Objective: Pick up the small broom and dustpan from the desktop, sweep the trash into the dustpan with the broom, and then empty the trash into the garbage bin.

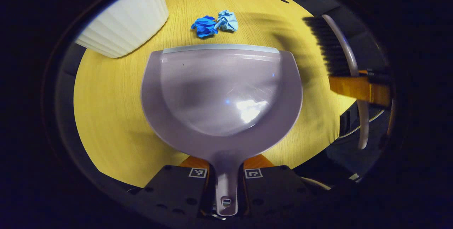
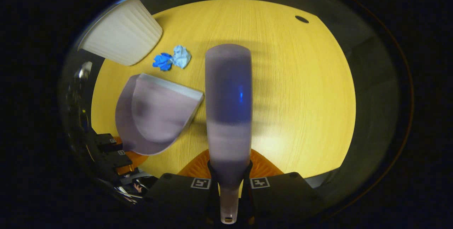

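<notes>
My left gripper [image 1: 226,173] is shut on the handle of the pale lilac dustpan [image 1: 223,94], which is held over the yellow wooden desktop [image 1: 113,108] with its lip pointing at the trash. Two crumpled paper balls, one dark blue [image 1: 205,26] and one light blue [image 1: 227,20], lie just beyond the lip. My right gripper [image 2: 229,177] is shut on the handle of the small broom [image 2: 228,108], seen from its back. The broom's dark bristles [image 1: 327,45] hang right of the dustpan. In the right gripper view the dustpan [image 2: 155,115] is at left, near the paper balls [image 2: 171,59].
A white ribbed garbage bin [image 1: 127,16] stands at the desktop's far left, close to the trash; it appears too in the right gripper view [image 2: 122,34]. A small dark hole [image 2: 302,19] marks the far right of the desktop [image 2: 300,98].
</notes>
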